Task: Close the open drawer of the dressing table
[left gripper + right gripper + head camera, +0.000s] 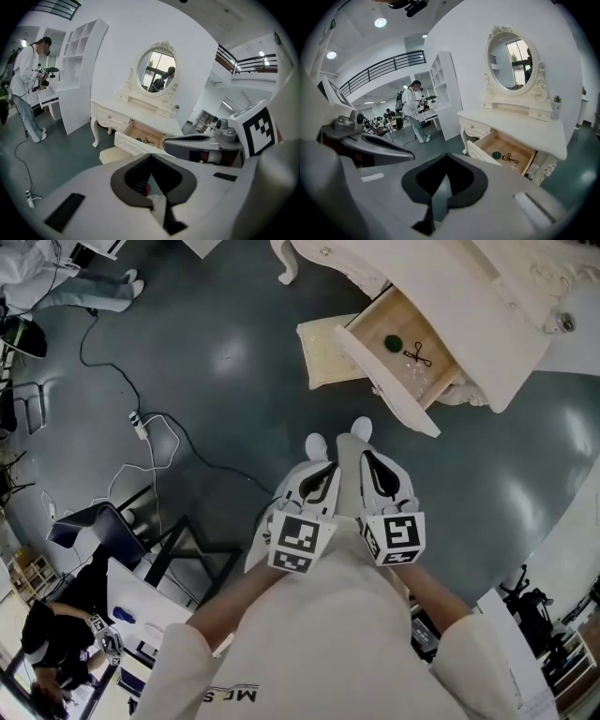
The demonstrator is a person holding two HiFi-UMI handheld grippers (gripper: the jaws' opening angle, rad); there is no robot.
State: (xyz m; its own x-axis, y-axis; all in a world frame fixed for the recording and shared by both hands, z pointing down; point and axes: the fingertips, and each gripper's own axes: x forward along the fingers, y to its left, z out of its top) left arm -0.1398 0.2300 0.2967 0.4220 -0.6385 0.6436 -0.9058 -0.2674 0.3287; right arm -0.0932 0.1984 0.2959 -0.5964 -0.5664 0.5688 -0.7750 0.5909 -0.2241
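The white dressing table (487, 306) stands at the top right of the head view, and its drawer (405, 357) is pulled out with the front panel (386, 388) towards me. In the drawer lie a dark green disc (393, 343) and a small black tool (418, 356). My left gripper (317, 465) and right gripper (367, 457) are side by side over the floor, short of the drawer and apart from it. Both are shut and hold nothing. The drawer (143, 136) appears ahead of the left gripper (151, 155), and the drawer (508, 151) lies to the right beyond the right gripper (446, 153).
A cream stool cushion (326, 352) sits on the floor left of the drawer. Cables and a power strip (141, 427) trail across the dark floor at left. A person (26, 89) stands far left by white shelving (79, 70). An oval mirror (157, 70) tops the table.
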